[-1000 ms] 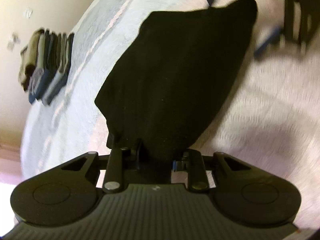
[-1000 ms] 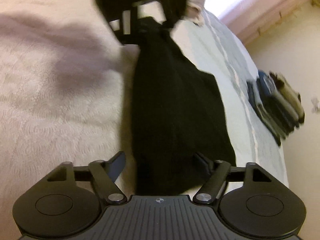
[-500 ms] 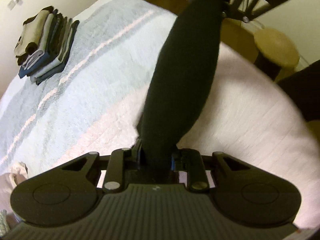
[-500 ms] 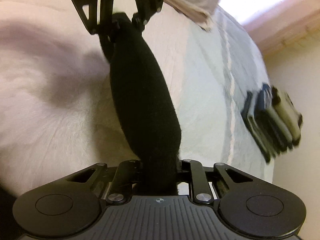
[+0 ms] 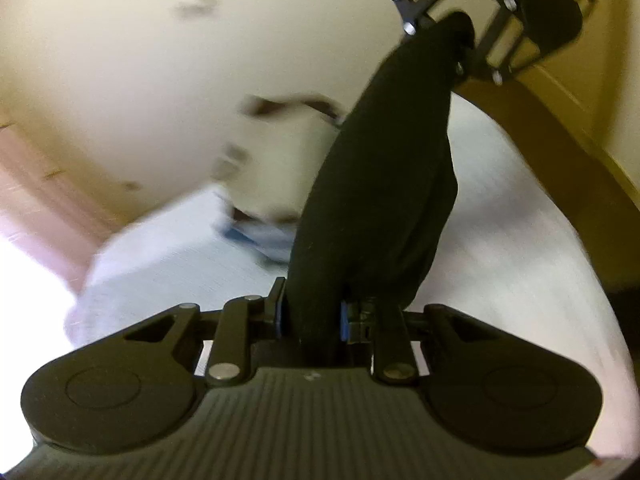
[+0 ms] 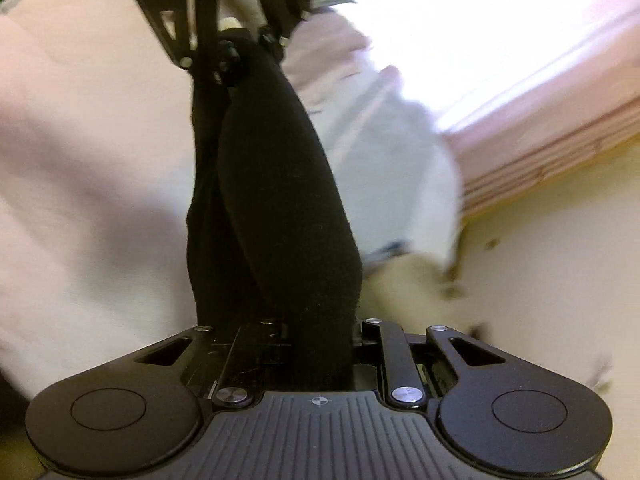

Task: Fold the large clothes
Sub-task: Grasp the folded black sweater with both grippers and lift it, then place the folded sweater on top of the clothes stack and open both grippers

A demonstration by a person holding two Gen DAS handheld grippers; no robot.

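Now both claws grip the black garment, strung between them above the bed.

Left claw (image 5: 310, 316) is clamped on one end of the garment (image 5: 376, 200), blue pads pressed into the cloth; right claw (image 6: 320, 336) is clamped on the other end. From each wrist view the cloth runs as a dark bunched rope up to the other claw. Below, blurred, lies the pale bed (image 6: 80, 200).
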